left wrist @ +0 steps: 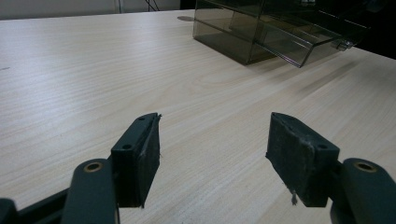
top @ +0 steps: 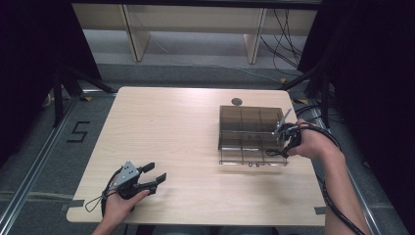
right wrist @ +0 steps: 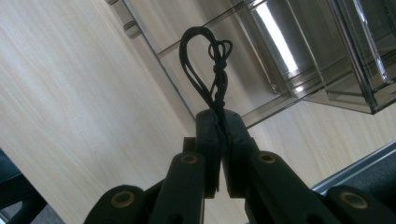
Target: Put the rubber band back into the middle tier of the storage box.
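A smoky transparent compartment box [top: 250,128] stands on the right half of the wooden table [top: 166,127], its clear front part [top: 252,155] reaching toward the near edge. My right gripper [top: 284,147] hovers at the box's near right corner, shut on a thin black looped cord [right wrist: 205,60]. In the right gripper view its jaws [right wrist: 222,116] are pressed together, and the knotted loop sticks out beyond them over the box's edge [right wrist: 317,56]. My left gripper [top: 157,172] rests at the near left, open with nothing between its pads [left wrist: 215,149], pointing across bare table toward the box [left wrist: 261,32].
A small round grey cap [top: 237,102] is set into the tabletop just behind the box. The table's right edge runs close beside my right hand. A black "5" mark [top: 78,131] lies on the grey floor to the left.
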### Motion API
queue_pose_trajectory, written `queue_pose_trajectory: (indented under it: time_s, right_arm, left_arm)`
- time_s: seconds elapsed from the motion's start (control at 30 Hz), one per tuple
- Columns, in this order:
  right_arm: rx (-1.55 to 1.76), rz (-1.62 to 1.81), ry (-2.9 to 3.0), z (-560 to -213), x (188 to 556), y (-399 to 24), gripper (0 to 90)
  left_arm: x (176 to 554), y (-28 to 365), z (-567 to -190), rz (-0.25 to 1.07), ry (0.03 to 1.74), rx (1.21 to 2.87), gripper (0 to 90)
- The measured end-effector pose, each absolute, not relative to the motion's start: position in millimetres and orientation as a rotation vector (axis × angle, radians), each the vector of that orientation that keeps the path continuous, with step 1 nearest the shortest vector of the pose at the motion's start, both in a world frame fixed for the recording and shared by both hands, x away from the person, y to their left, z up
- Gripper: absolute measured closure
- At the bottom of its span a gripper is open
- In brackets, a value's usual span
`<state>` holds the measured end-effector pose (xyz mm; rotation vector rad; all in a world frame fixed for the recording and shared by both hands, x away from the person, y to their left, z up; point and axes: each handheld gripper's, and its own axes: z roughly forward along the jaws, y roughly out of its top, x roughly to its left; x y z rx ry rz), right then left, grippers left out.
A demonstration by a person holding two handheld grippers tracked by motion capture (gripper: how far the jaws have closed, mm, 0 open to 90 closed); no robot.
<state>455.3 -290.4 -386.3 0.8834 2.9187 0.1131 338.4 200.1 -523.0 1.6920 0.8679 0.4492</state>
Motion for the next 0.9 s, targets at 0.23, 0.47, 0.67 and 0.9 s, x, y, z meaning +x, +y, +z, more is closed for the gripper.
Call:
queue_pose_trajectory:
  time_s: [0.23, 0.47, 0.67, 0.9]
  right_arm:
    - [0.89, 0.119, 2.908, -394.0, 460.3, -290.7, 87.2]
    - [0.882, 0.094, 2.902, -401.7, 465.5, -292.4, 87.1]
    - [0.923, 0.078, 2.898, -407.0, 466.7, -292.2, 86.6]
    - [0.896, 0.108, 2.907, -413.7, 470.6, -290.4, 86.5]
  left_arm:
    - [337.6, 200.4, -522.3, 0.454, 0.876, 1.7, 34.3]
    - [338.6, 200.3, -523.0, 0.447, 0.867, 1.692, 34.2]
    - [338.7, 200.4, -523.0, 0.446, 0.867, 1.692, 34.2]
    - [338.6, 200.3, -523.0, 0.446, 0.867, 1.692, 34.2]
